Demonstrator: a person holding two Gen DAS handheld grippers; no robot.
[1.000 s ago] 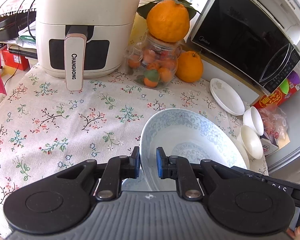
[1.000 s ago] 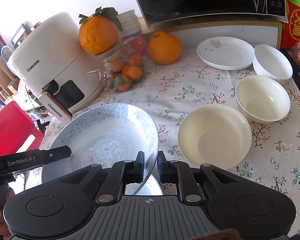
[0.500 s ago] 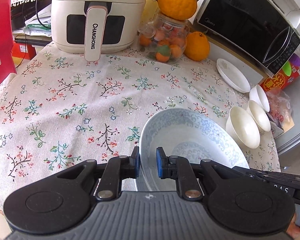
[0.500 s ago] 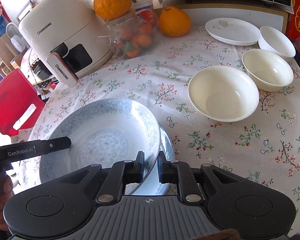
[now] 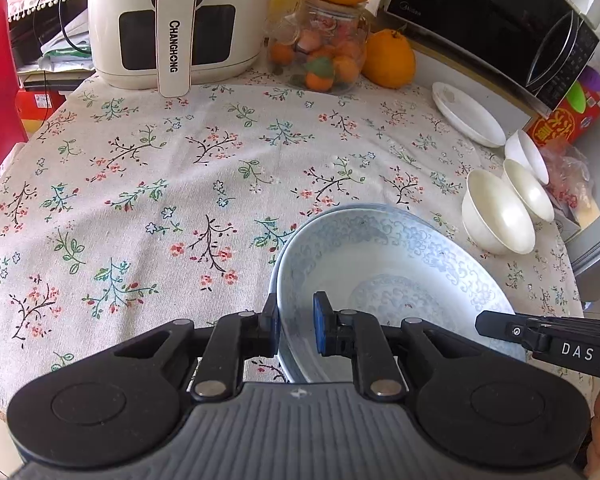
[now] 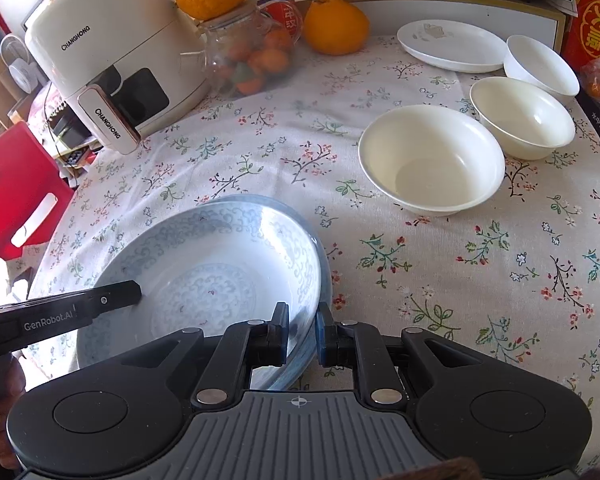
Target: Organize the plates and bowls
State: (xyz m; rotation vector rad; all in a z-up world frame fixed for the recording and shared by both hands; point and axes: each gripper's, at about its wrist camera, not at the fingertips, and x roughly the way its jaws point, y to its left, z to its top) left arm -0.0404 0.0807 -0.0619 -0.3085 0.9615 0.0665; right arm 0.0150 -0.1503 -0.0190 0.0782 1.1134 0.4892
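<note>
Left-wrist view: on a floral tablecloth [image 5: 180,184], a blue-patterned plate [image 5: 380,264] sits nested atop a second blue plate [image 6: 320,252] near the table's front edge. The left gripper [image 5: 295,326] and right gripper [image 6: 302,334] each straddle the rim on opposite sides; whether either is actually pinching it is unclear. Three cream bowls [image 6: 432,160] stand well apart.

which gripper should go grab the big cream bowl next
Right. The big cream bowl sits just ahead of the right gripper on its side of the table; from the left gripper it lies across the blue patterned bowl both grippers straddle.
</note>
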